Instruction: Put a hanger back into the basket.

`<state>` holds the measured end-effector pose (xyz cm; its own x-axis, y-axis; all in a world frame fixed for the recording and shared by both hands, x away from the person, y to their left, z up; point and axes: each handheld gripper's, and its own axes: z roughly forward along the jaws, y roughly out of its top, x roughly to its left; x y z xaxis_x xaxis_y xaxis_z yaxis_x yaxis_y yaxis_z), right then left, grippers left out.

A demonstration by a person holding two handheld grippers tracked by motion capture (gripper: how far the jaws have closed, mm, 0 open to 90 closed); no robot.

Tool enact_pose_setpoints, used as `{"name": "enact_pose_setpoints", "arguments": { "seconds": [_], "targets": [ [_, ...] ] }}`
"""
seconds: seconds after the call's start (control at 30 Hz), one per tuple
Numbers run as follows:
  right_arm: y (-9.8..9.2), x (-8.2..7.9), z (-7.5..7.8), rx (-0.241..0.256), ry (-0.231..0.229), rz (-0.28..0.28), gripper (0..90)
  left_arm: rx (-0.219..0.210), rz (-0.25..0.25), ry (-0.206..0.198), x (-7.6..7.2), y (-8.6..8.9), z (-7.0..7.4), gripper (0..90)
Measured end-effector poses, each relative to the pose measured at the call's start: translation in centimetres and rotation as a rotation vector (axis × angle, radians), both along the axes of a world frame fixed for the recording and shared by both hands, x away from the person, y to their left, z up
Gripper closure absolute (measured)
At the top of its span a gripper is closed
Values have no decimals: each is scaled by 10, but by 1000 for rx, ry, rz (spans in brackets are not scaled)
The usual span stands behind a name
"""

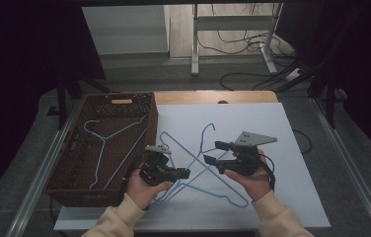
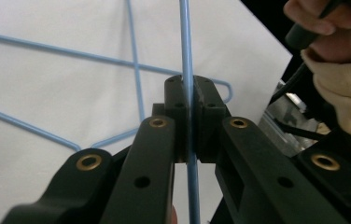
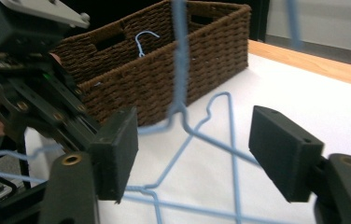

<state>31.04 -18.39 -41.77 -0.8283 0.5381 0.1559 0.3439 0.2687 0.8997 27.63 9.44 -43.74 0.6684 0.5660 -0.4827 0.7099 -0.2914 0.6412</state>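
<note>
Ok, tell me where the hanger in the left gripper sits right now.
In the high view the blue hanger lies mid-table on the white sheet, right of the wicker basket, its wire clamped in the left gripper; the open right gripper hovers beside it.

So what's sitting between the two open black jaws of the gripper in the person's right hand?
In the right gripper view, the right gripper stands open, and a blue wire hanger's twisted neck stands in the gap, touching neither jaw. Behind it lie white table and the brown basket.
</note>
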Motion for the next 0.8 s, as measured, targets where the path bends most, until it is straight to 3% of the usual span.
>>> {"name": "enact_pose_setpoints", "arguments": {
  "seconds": [0.37, 0.8],
  "targets": [
    [-43, -5, -11, 27, 9, -61, 266, -55, 10, -29, -2, 12, 22, 861],
    [-60, -3, -20, 4, 32, -106, 244, -128, 24, -57, 4, 33, 48, 861]
  ]
}}
